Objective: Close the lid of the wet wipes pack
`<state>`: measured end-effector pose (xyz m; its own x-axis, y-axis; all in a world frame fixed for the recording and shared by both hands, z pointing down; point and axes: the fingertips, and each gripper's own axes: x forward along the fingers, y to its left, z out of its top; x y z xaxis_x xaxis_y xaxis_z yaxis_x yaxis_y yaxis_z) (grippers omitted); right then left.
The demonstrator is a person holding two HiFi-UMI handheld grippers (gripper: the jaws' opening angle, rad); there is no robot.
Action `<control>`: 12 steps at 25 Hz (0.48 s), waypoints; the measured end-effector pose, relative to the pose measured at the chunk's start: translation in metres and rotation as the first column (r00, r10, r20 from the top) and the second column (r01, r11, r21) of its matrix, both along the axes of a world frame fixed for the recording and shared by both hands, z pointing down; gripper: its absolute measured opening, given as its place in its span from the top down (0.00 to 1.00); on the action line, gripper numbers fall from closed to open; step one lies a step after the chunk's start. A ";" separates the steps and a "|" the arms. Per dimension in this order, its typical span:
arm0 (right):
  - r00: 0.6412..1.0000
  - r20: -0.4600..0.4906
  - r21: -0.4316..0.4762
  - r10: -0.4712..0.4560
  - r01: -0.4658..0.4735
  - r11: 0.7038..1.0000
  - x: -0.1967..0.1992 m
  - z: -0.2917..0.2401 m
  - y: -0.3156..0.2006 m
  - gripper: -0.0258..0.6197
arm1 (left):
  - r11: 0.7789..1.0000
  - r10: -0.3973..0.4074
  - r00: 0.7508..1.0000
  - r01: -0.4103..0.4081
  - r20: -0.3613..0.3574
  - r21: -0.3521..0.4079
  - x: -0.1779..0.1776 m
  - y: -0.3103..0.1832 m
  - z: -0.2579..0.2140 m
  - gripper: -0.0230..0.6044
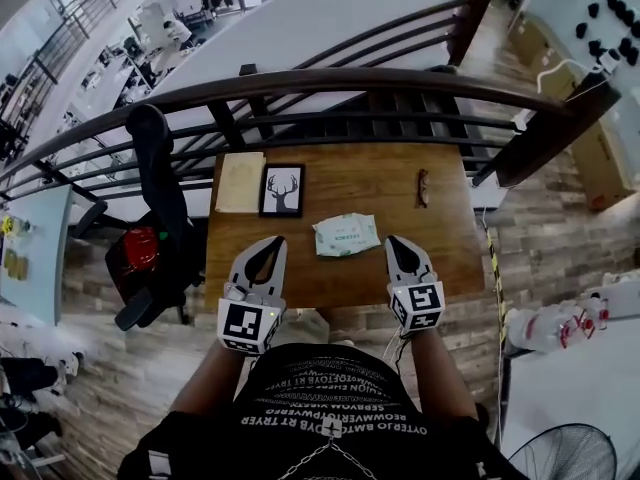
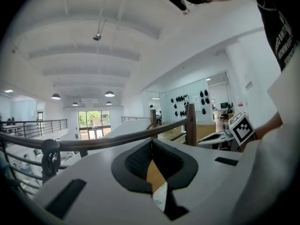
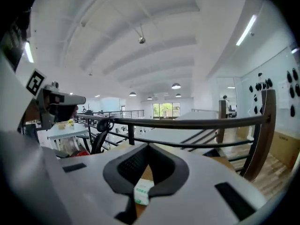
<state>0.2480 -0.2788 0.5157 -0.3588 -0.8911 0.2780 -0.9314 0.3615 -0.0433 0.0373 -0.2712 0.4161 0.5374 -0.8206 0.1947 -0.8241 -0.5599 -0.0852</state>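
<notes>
On the far left of the brown wooden table (image 1: 370, 183) lie a beige sheet of paper (image 1: 240, 181) and a black-framed picture of a deer's head (image 1: 282, 190), neither of them part of the job. The left gripper (image 1: 268, 250) hangs at the near edge, lifted clear of the tabletop; its own view shows the jaws clenched tip to tip with nothing gripped (image 2: 151, 142). Just right of it, near the middle of the table and toward its near side, lies the pale green and white soft plastic wet wipes pack (image 1: 346, 235), flat on the wood, slightly askew, touched by neither tool. No flap stands up from its top face, so the lid is probably already pressed down, though the head view is too small to settle this. Through the gaps behind the jaws only a corner of the pack shows (image 2: 159, 198) (image 3: 142, 191). The right gripper (image 1: 399, 248) is held at the near edge to the pack's right, also off the table, jaws pressed together and empty (image 3: 148, 146). Farther right, toward the far side, rests a small brown object (image 1: 423, 188) that cannot be identified. If the lid is down, nothing seems left to do.
</notes>
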 end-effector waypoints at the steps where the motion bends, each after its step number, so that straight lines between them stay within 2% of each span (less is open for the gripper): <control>1: 1.000 -0.002 0.019 -0.003 0.003 1.000 0.001 -0.015 0.005 0.94 | 1.000 0.002 1.000 -0.002 -0.015 0.018 0.001 0.001 -0.009 0.92; 4: 1.000 0.014 0.069 -0.008 0.007 0.998 0.005 -0.056 0.018 0.94 | 0.998 0.008 0.999 -0.005 -0.041 0.068 0.003 0.008 -0.033 0.92; 9: 1.000 0.013 0.138 -0.018 0.016 0.990 0.010 -0.108 0.043 0.94 | 0.990 0.012 1.000 -0.008 -0.023 0.138 0.011 0.029 -0.062 0.92; 12: 0.998 0.053 0.155 -0.035 0.027 0.988 0.010 -0.127 0.057 0.94 | 0.989 0.031 0.999 -0.026 -0.030 0.146 0.018 0.045 -0.071 0.92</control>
